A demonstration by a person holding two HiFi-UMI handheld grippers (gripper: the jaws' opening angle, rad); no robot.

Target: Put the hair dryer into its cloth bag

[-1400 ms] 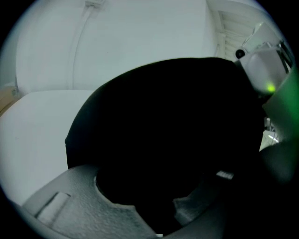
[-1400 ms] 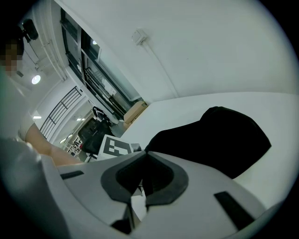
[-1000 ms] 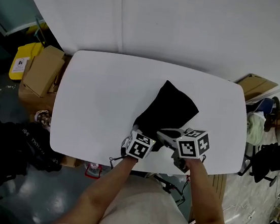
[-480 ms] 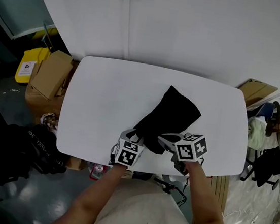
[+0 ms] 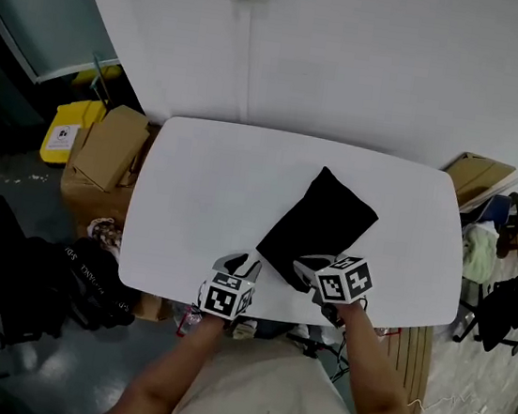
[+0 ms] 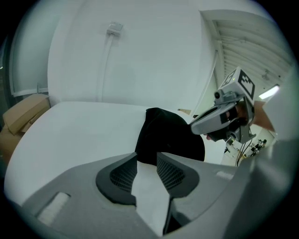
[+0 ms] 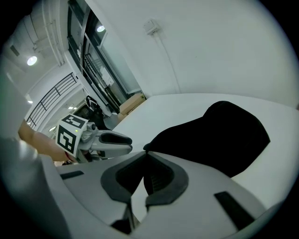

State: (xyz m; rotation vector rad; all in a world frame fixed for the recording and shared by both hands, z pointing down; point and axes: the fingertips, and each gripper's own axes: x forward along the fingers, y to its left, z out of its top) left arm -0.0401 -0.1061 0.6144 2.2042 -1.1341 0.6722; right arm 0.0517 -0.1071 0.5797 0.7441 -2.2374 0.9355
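The black cloth bag (image 5: 321, 221) lies bulging on the white table (image 5: 205, 185), slanting from its near edge toward the back right. No hair dryer shows outside it. My left gripper (image 5: 242, 265) is off the bag's near left corner at the table's front edge. It is open, with only bare table between its pads (image 6: 147, 156), and the bag (image 6: 168, 135) lies just ahead. My right gripper (image 5: 302, 267) is shut, its tips (image 7: 146, 153) meeting right at the bag's near corner (image 7: 210, 135). Whether cloth is caught there I cannot tell.
Cardboard boxes (image 5: 111, 146) and a yellow container (image 5: 71, 125) stand on the floor left of the table, with dark bags (image 5: 33, 266) nearer me. Another box (image 5: 476, 173) and clutter sit at the right. A white wall (image 5: 354, 62) rises behind the table.
My left gripper has drawn back from the bag's near end to the left, toward the table's front edge. The right gripper has shifted only a little; the bag lies where it was.
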